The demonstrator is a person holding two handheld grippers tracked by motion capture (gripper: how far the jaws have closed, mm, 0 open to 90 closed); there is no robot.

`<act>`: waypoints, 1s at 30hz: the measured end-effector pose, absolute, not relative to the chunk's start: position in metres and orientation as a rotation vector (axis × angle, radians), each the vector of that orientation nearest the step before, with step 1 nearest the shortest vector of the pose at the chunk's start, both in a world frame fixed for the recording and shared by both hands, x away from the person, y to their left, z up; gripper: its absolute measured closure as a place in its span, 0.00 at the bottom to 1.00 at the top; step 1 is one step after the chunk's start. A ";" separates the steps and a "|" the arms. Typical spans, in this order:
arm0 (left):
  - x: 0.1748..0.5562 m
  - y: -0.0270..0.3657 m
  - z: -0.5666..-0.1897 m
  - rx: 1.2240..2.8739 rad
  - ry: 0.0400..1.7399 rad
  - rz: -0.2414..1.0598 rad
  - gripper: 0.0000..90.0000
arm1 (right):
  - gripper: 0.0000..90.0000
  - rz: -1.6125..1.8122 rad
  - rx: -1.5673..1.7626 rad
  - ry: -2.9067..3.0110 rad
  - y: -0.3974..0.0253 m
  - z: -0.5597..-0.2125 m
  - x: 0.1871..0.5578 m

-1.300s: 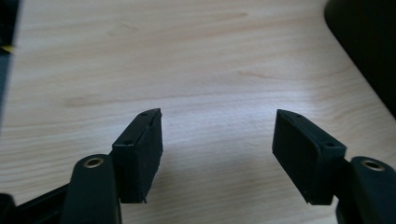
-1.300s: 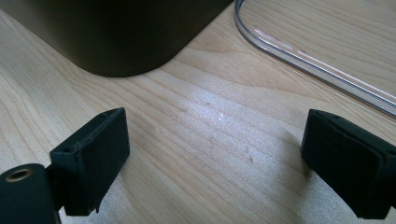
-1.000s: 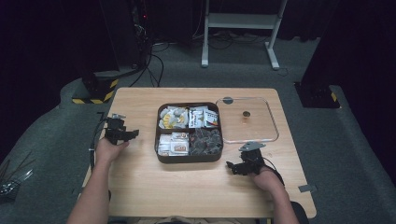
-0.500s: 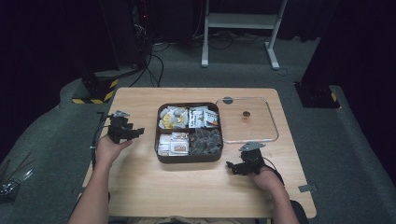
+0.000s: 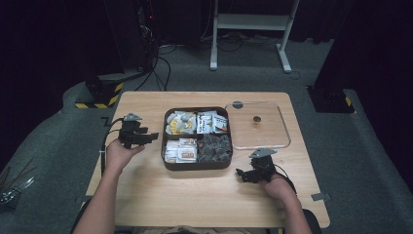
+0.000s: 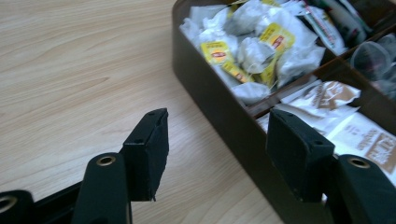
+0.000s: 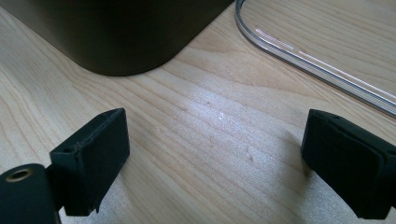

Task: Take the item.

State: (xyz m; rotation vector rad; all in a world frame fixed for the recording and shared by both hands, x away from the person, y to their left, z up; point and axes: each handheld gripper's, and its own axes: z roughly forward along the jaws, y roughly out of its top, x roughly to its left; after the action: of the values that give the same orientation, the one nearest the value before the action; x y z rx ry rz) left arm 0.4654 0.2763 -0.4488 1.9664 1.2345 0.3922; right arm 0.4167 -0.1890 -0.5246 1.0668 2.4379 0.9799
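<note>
1. So, I see a brown box [image 5: 197, 165] in the middle of the table [image 5: 146, 195]. It has four parts, full of little packs: yellow and white tea bags [image 6: 254, 51] far left, white and brown sachets [image 6: 345, 126] near left.
2. The clear lid [image 5: 258, 126] lies flat just to the right of the box. I think it is off so I can get at the packs.
3. My left gripper [image 5: 146, 138] is just left of the box, pointing at it. Its jaws are wide apart and hold nothing. One jaw is over the bare table and the other is over the box's left wall, so I think it is lined up to take the wall or a pack.
4. My right gripper [image 5: 246, 175] is low over the table, near the box's near right corner. Its jaws are wide apart too, with only bare wood between them. I think it waits there, ready to help with the box or the lid.
</note>
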 end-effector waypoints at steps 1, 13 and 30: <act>0.465 0.275 -0.448 1.965 1.229 0.386 0.46 | 0.09 0.980 1.067 2.438 -0.189 -0.525 0.417; 0.467 0.260 -0.444 1.991 1.156 0.332 0.55 | 0.09 0.979 1.066 2.438 -0.189 -0.525 0.417; 0.470 0.231 -0.445 2.056 1.062 0.290 0.58 | 0.09 0.978 1.064 2.438 -0.189 -0.525 0.417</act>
State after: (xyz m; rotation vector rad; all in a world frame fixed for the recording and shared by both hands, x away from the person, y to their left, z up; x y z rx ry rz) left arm 0.4701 0.2308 -0.4455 2.0557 1.0623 0.2901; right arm 0.4167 -0.1890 -0.5247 1.0637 2.4376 0.9780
